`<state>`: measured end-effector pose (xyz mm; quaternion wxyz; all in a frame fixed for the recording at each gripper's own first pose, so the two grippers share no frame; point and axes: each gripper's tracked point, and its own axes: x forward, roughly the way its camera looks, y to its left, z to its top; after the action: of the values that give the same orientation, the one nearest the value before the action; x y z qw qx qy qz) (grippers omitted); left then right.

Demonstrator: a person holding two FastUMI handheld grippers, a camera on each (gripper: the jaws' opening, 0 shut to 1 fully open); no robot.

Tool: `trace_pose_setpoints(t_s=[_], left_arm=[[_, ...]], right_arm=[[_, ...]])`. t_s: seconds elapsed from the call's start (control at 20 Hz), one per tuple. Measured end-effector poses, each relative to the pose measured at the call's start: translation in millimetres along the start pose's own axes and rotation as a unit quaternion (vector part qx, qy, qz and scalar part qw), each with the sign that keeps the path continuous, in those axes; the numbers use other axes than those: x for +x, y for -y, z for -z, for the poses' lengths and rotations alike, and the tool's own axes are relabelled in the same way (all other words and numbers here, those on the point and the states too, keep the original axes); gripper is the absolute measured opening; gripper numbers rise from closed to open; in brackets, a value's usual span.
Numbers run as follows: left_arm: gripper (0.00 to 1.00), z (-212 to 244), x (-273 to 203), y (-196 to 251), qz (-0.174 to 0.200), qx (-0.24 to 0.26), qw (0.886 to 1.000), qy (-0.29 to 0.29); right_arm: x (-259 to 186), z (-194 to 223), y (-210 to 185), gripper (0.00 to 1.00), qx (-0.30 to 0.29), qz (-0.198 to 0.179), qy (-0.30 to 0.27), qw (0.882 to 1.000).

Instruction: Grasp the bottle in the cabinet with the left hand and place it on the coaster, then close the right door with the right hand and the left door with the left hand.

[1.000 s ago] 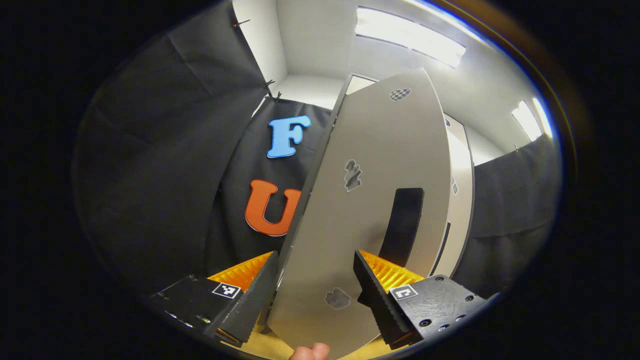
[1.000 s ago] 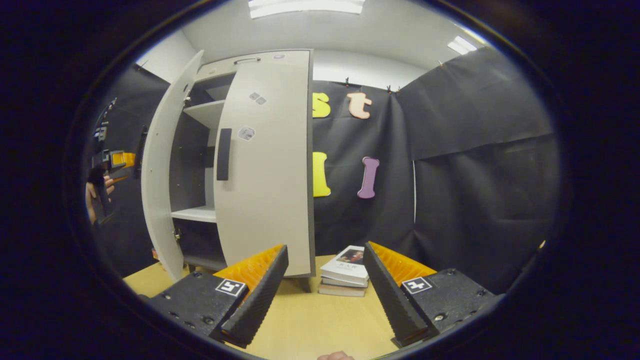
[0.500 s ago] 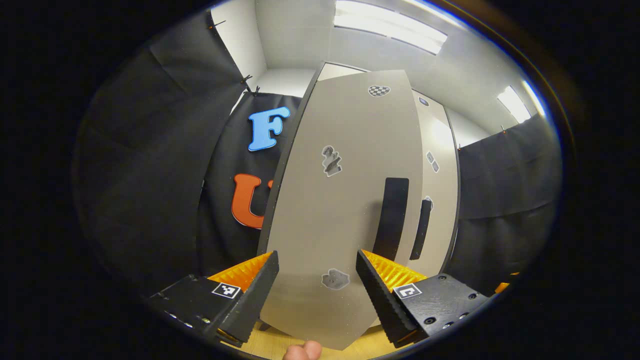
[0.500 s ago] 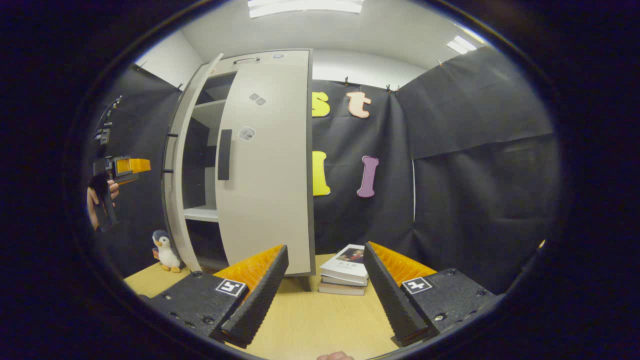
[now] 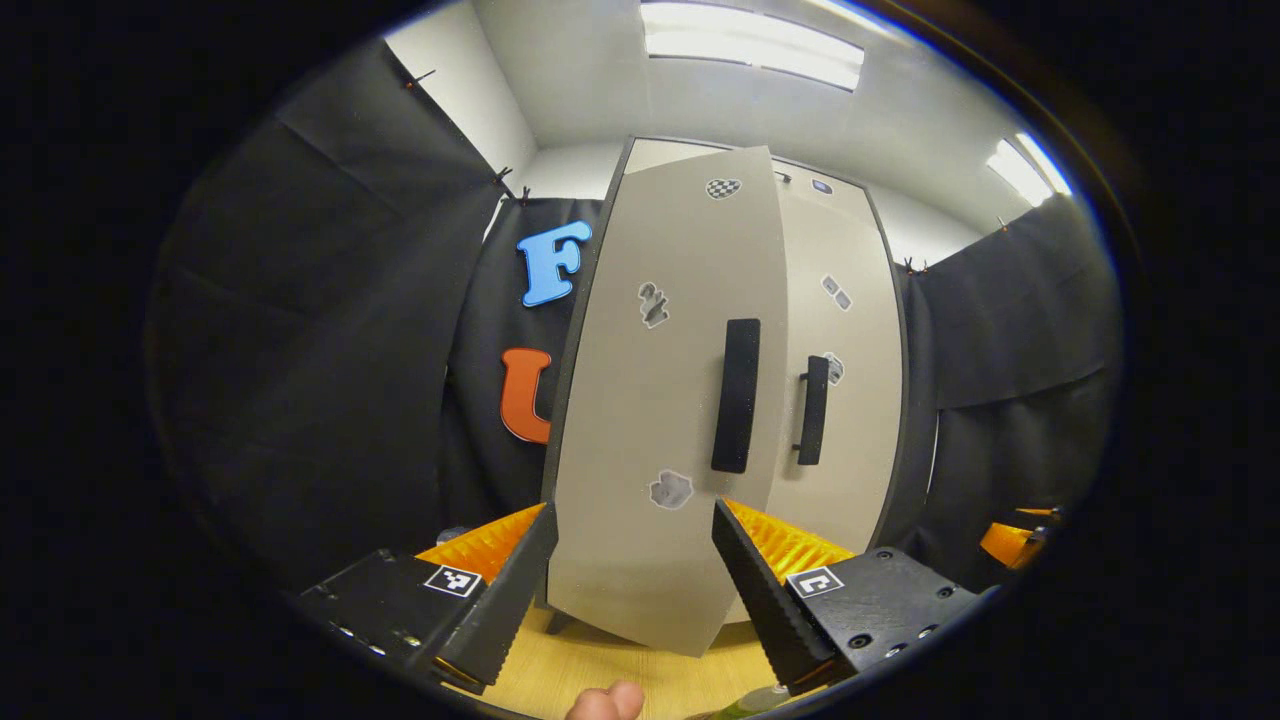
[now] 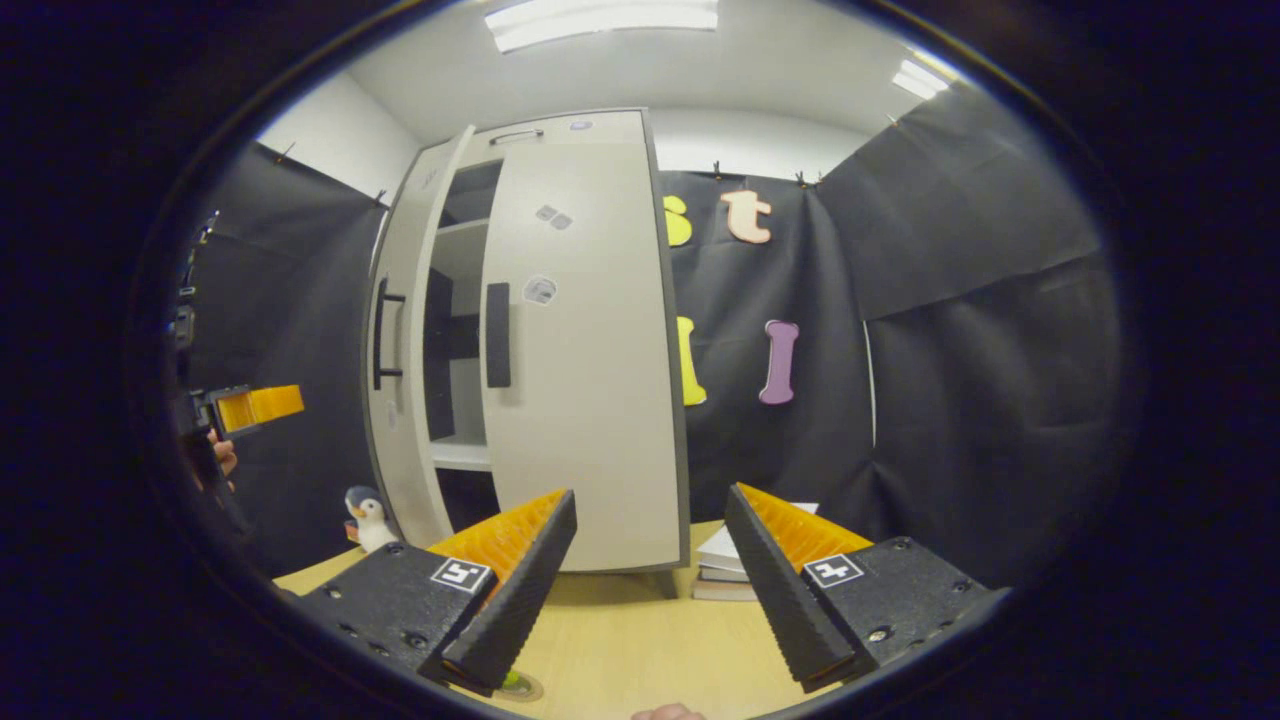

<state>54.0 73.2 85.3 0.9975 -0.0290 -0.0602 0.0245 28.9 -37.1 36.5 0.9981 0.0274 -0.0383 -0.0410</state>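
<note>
The grey cabinet's left door (image 5: 665, 400) stands slightly ajar in the left gripper view, its black handle (image 5: 737, 395) ahead of my open left gripper (image 5: 632, 590), which is clear of the door. The right door (image 5: 845, 400) looks shut. In the right gripper view a narrow gap beside the left door (image 6: 400, 370) shows shelves, and the right door (image 6: 590, 380) lies flat. My right gripper (image 6: 645, 590) is open over the wooden table (image 6: 620, 640). A greenish bottle top (image 5: 745, 708) peeks at the bottom edge. The left gripper (image 6: 250, 408) shows far left.
A toy penguin (image 6: 370, 518) stands on the table at the cabinet's left foot. A stack of books (image 6: 730, 570) lies right of the cabinet. A small green item on a round disc (image 6: 515, 683) sits at the table's near edge. The right gripper's orange finger (image 5: 1015, 540) shows far right.
The left door has swung from wide open to nearly closed. My left gripper has drawn back from it. The right gripper shifted slightly back.
</note>
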Motion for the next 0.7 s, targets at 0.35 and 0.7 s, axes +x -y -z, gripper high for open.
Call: trace_pose_setpoints(t_s=[0.35,0.7], left_arm=[[0.95,52,-53,13,-0.033,0.004,0.999,-0.001],[0.99,81,-80,19,-0.047,0.023,0.998,-0.024]], right_arm=[[-17,23,-20,0.99,-0.006,-0.042,-0.025,0.999],[-28,32,-14,0.99,-0.024,-0.039,-0.039,0.998]])
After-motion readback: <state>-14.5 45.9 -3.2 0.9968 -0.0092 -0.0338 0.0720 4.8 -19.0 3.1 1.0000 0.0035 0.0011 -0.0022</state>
